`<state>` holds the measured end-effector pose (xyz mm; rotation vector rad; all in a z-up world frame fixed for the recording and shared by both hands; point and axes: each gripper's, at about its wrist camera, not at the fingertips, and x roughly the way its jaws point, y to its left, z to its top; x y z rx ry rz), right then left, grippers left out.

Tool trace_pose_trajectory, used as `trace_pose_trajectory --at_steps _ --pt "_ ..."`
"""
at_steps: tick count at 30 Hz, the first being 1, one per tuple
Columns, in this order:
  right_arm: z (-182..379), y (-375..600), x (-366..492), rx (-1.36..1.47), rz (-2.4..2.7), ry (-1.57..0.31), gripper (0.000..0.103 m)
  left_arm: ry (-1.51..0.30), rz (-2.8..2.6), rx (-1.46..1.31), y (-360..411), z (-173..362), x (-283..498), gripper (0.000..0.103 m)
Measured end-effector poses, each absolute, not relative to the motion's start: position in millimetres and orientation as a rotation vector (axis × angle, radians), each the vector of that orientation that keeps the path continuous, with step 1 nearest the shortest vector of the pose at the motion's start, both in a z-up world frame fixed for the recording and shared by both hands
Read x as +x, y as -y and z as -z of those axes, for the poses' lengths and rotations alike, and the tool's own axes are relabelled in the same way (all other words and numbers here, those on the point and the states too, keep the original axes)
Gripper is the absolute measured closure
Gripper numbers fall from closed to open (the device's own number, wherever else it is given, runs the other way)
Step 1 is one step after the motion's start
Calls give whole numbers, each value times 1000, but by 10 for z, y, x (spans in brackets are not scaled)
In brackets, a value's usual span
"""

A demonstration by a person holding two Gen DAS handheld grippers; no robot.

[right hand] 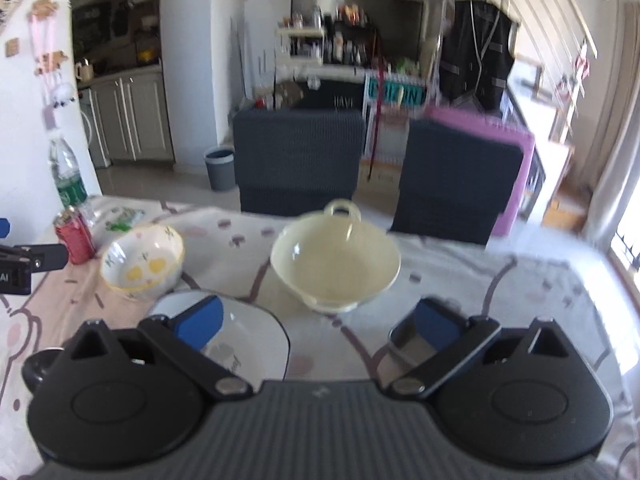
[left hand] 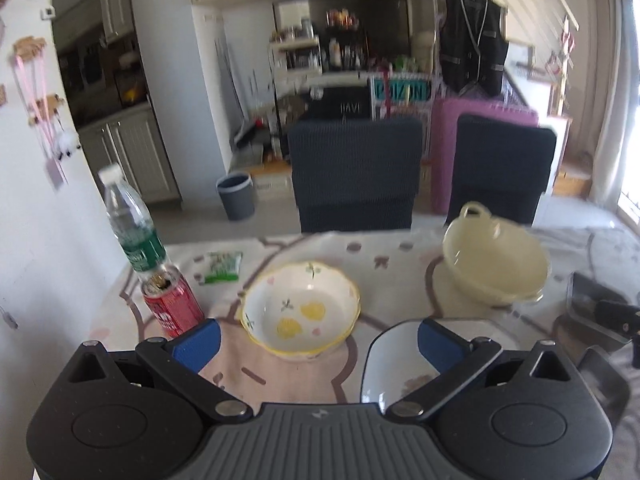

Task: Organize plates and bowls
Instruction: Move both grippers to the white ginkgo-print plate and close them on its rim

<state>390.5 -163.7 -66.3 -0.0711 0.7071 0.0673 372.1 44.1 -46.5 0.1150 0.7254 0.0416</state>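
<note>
A white bowl with yellow scalloped rim and lemon pattern (left hand: 302,314) (right hand: 142,258) sits on the patterned tablecloth. A cream bowl with a loop handle (left hand: 494,256) (right hand: 336,258) stands farther right. A white plate with a dark rim (left hand: 394,364) (right hand: 244,338) lies nearest. My left gripper (left hand: 318,340) is open, hovering just in front of the lemon bowl, its right finger over the plate. My right gripper (right hand: 318,326) is open in front of the cream bowl, its left finger over the plate and its right finger over a grey rectangular dish (right hand: 404,344).
A red can (left hand: 174,304) (right hand: 76,240), a clear water bottle (left hand: 130,224) (right hand: 68,176) and a green packet (left hand: 222,266) stand at the table's left. Two dark chairs (left hand: 356,172) (right hand: 456,176) face the far edge. A white wall runs along the left.
</note>
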Motion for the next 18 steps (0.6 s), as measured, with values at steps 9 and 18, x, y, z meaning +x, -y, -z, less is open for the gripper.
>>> trace_pose_trajectory --at_steps 9,18 --pt "1088 1674 4628 -22 -46 -830 0 -864 51 197 -439 997 4282 0" --pt "1588 1789 4822 134 -151 -982 0 -998 216 202 -384 1426 4520 0"
